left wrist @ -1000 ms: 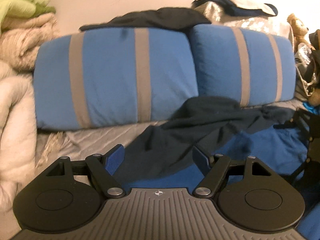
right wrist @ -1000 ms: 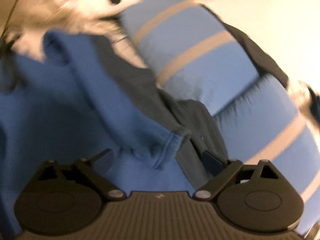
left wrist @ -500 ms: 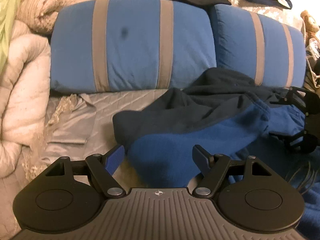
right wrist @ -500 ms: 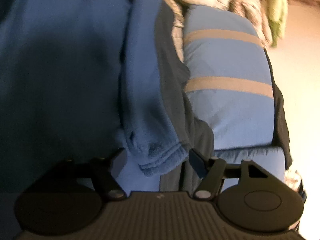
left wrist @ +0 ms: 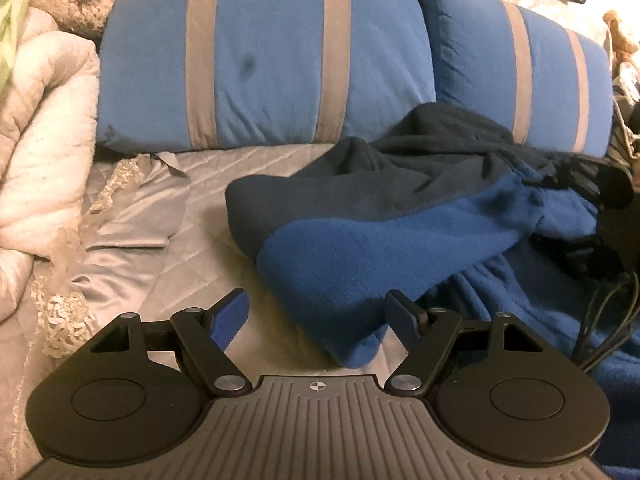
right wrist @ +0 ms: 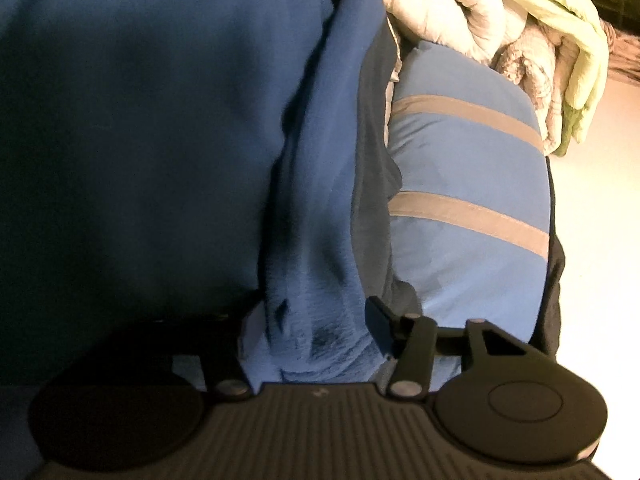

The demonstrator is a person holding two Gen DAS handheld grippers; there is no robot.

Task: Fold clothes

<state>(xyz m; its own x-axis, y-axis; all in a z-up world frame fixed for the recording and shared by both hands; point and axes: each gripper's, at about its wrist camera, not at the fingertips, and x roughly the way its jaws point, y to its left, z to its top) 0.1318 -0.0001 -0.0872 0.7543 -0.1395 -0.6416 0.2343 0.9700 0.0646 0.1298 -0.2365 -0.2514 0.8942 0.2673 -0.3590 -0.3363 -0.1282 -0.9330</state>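
Note:
A fleece garment, bright blue with dark navy panels, lies bunched on the grey bedspread in front of two striped pillows. My left gripper hovers open just above its near folded end, and the cloth lies between the fingers without touching them. In the right wrist view a blue sleeve runs down between the fingers of my right gripper. Its jaws are closing around the sleeve, with the right fingertip at the cloth's edge and the left one lost in shadow. The right gripper shows dark and blurred at the garment's far right.
Two blue pillows with grey stripes stand against the wall, with dark clothes draped on top. Piled cream blankets fill the left side. Black cables lie on the blue cloth at the right. A green cloth tops the blanket pile.
My left gripper sank toward the bed and the fleece end came in between its fingers. My right gripper rolled, dropped, and its jaws narrowed around the blue sleeve.

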